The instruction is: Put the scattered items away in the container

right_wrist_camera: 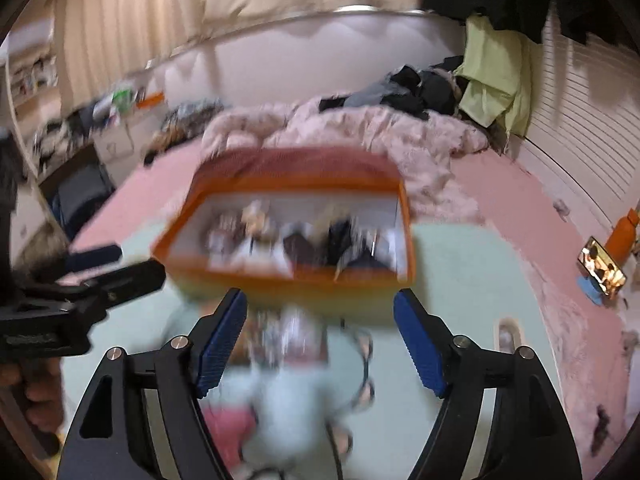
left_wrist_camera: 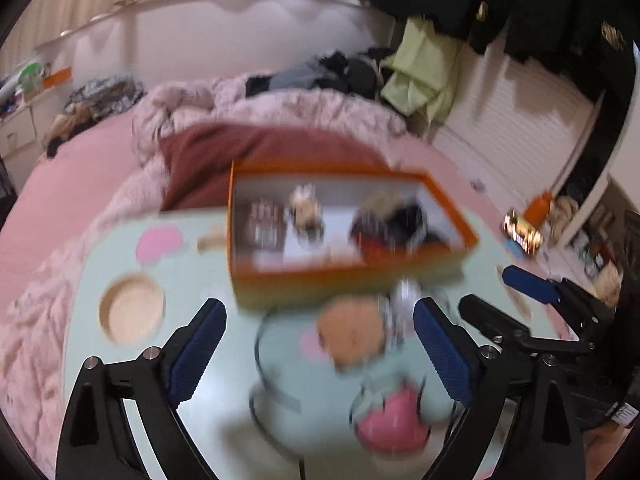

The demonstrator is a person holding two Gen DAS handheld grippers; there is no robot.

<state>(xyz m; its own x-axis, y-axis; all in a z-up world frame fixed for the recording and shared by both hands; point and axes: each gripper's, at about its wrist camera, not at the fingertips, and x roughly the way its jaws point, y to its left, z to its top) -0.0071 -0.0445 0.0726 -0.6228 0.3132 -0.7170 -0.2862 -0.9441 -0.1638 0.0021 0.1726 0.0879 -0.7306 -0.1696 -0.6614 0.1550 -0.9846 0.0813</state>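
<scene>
The orange box (left_wrist_camera: pixel 352 276) stands on a mint-green tray table (left_wrist_camera: pixel 224 380) on the bed, holding several small blurred items. My left gripper (left_wrist_camera: pixel 320 304) is open just in front of the box. Under and between its blue pads lie a tan round thing (left_wrist_camera: pixel 352 336), a silvery item (left_wrist_camera: pixel 404 304), a thin black band (left_wrist_camera: pixel 260 360) and a pink item (left_wrist_camera: pixel 392 424); nothing is gripped. My right gripper (right_wrist_camera: pixel 320 296) is open before the same box (right_wrist_camera: pixel 288 276), over a blurred silvery-brown item (right_wrist_camera: pixel 292 336) and a black beaded band (right_wrist_camera: pixel 366 368). Each gripper shows at the other view's edge.
A round cup recess (left_wrist_camera: pixel 132 310) sits at the tray's left. A phone (right_wrist_camera: pixel 602 268) on a blue stand and an orange bottle (right_wrist_camera: pixel 622 236) are on the pink bedding to the right. A fluffy pink duvet (left_wrist_camera: pixel 280 108) and a clothes pile (left_wrist_camera: pixel 340 68) lie behind the box.
</scene>
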